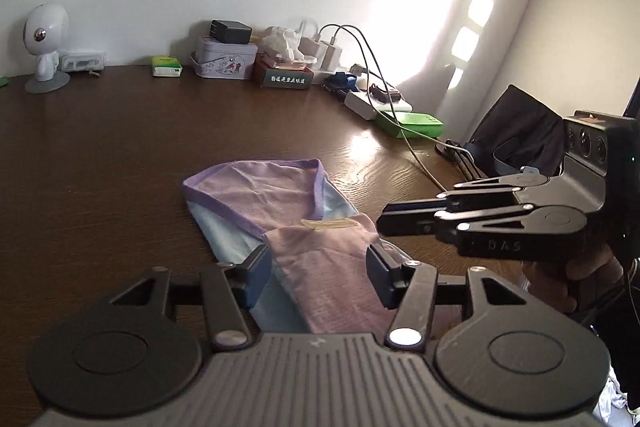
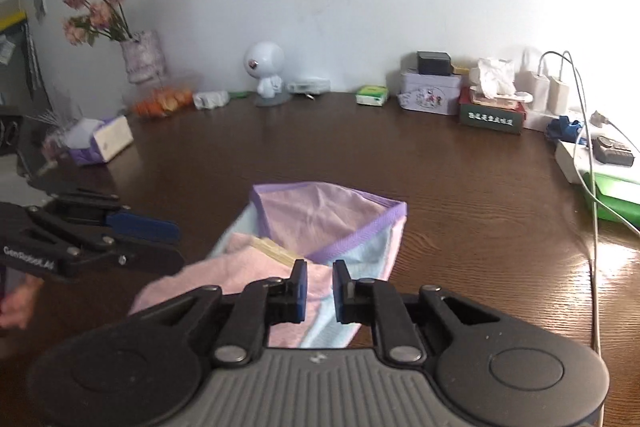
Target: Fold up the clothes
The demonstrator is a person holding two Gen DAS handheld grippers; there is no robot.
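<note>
A small pink and light-blue garment with purple trim (image 1: 280, 203) lies partly folded on the dark wooden table (image 1: 100, 147); it also shows in the right wrist view (image 2: 320, 223). My left gripper (image 1: 318, 275) is open, its fingers either side of the garment's near pink part, just above it. My right gripper (image 2: 320, 291) has its jaws a narrow gap apart over the garment's near edge, holding nothing. The right gripper shows in the left wrist view (image 1: 390, 223) at the garment's right edge. The left gripper shows in the right wrist view (image 2: 176, 243) at the garment's left.
Along the wall stand a white figurine (image 2: 266, 75), a tin box (image 2: 430, 93), a tissue box (image 2: 492, 107), chargers with cables (image 2: 548, 91) and a green case (image 1: 412, 125). A flower vase (image 2: 142, 57) and another tissue box (image 2: 102, 141) sit at left. A dark bag (image 1: 516, 135) stands at right.
</note>
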